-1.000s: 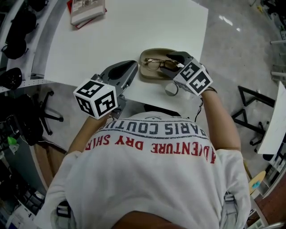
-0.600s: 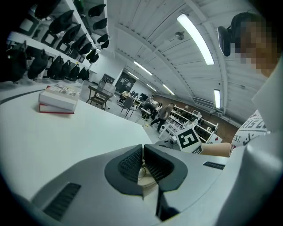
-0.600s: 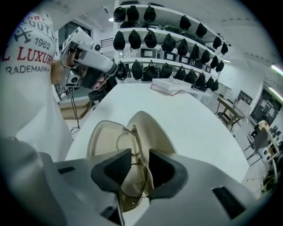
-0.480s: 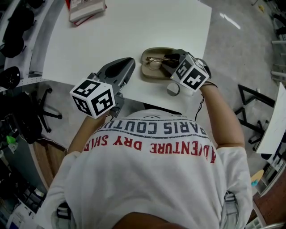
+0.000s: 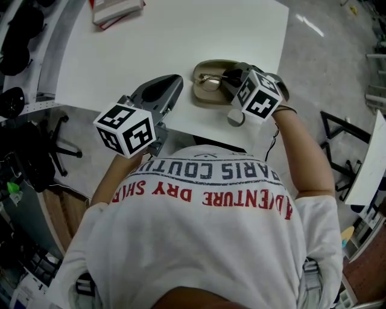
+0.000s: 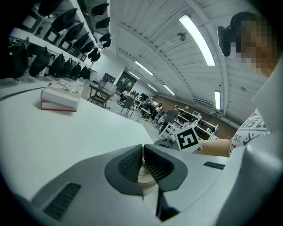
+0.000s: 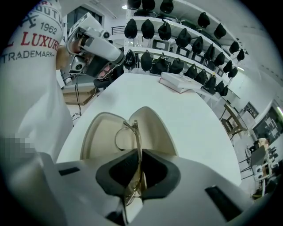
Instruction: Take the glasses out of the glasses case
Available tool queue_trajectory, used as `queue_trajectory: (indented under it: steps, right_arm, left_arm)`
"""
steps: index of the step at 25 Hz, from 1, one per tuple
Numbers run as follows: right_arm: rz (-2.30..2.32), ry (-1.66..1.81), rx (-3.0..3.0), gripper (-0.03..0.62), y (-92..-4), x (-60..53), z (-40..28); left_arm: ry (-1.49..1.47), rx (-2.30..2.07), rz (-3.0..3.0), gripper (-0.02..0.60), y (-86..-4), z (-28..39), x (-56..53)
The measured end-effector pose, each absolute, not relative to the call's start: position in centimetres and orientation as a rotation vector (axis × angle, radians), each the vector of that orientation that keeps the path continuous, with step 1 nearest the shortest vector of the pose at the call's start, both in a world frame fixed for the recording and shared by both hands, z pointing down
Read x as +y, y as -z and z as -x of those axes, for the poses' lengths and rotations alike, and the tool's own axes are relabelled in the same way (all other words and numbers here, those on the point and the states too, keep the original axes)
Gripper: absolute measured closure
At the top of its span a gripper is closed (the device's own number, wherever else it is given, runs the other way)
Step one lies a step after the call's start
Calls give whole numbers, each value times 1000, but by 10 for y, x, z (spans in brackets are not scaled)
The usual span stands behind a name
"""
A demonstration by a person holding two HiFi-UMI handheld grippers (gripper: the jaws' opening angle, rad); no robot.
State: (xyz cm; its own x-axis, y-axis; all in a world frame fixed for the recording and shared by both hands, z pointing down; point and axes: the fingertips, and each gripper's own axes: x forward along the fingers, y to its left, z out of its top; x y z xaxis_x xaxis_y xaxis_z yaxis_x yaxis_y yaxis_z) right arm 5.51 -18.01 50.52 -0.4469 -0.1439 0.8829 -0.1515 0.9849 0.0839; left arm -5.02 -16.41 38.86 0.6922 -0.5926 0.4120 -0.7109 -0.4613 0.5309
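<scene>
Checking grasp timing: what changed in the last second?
Right tongs turned over the case and have just been closing; they are now shut on the glasses, which still lie in the open case. Left tongs stayed put, shut and empty; case unmoved.

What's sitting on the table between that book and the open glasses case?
Nothing: only bare white table lies between the book and the glasses case, as the head view shows.
</scene>
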Motion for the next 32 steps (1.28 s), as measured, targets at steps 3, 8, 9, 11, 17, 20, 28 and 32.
queue_trajectory:
  steps: [3, 8, 9, 11, 17, 20, 28, 32]
  right_arm:
    - [-195, 16, -2025, 556, -505, -180, -54]
    - [-178, 46, -2008, 560, -506, -177, -55]
    - [-177, 53, -2007, 560, -505, -177, -54]
    - [-178, 71, -2005, 560, -503, -176, -53]
    - [-183, 139, -1981, 562, -493, -176, -54]
    - [-186, 173, -1970, 562, -485, -177, -55]
    - [-279, 220, -2026, 562, -441, -165, -52]
    - [-408, 160, -2125, 562, -411, -156, -47]
  left_arm:
    - [-216, -994, -2204, 546, -388, 52, -165]
    - [-219, -991, -2202, 546, -390, 53, -161]
    - [-221, -991, -2201, 546, -391, 54, -161]
    - [-222, -993, -2201, 546, -391, 55, -159]
    - [-218, -995, -2215, 546, -385, 59, -154]
    - [-214, -997, -2227, 546, -381, 61, -150]
    - [-194, -995, -2253, 546, -367, 63, -130]
    - [-178, -988, -2276, 546, -356, 64, -119]
